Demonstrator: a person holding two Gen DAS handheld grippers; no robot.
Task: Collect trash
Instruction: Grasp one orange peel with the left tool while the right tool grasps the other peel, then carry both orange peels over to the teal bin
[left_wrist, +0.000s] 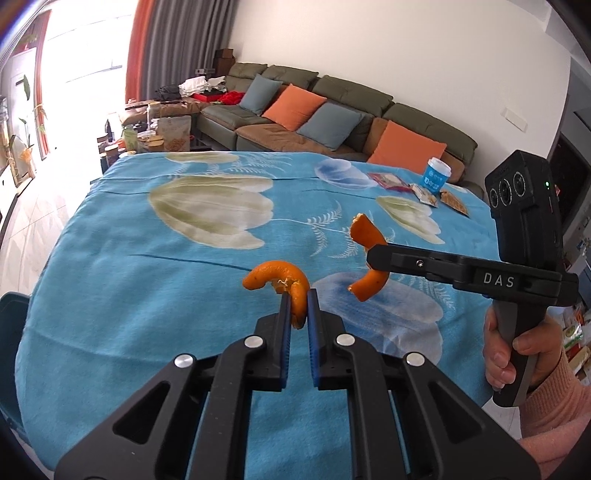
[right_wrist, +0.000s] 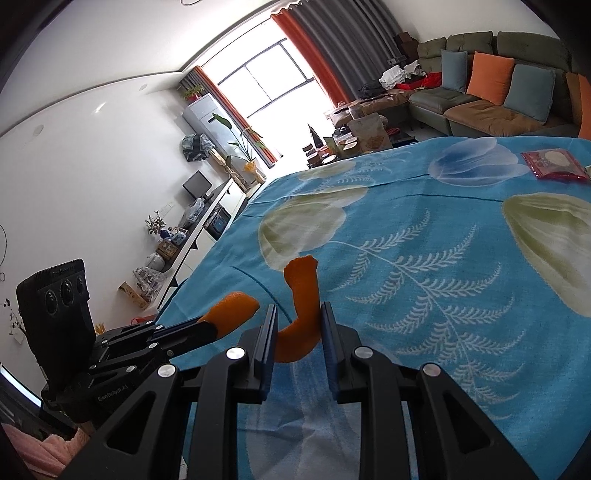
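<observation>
My left gripper (left_wrist: 298, 295) is shut on a curled orange peel (left_wrist: 280, 278) and holds it just above the blue flowered tablecloth (left_wrist: 147, 295). In the right wrist view the left gripper (right_wrist: 207, 328) comes in from the left with that peel (right_wrist: 232, 310) at its tip. My right gripper (right_wrist: 299, 310) is shut on a second, longer strip of orange peel (right_wrist: 304, 291) that stands up between its fingers. From the left wrist view, the right gripper (left_wrist: 373, 254) reaches in from the right, with the second peel (left_wrist: 365, 236) sticking out above and below its finger.
At the far right of the table stand a blue paper cup (left_wrist: 436, 175) and several snack wrappers (left_wrist: 389, 181); a red wrapper (right_wrist: 554, 164) shows in the right wrist view. A sofa (left_wrist: 332, 96) with cushions runs behind the table. A dark object (left_wrist: 11, 321) sits at the left edge.
</observation>
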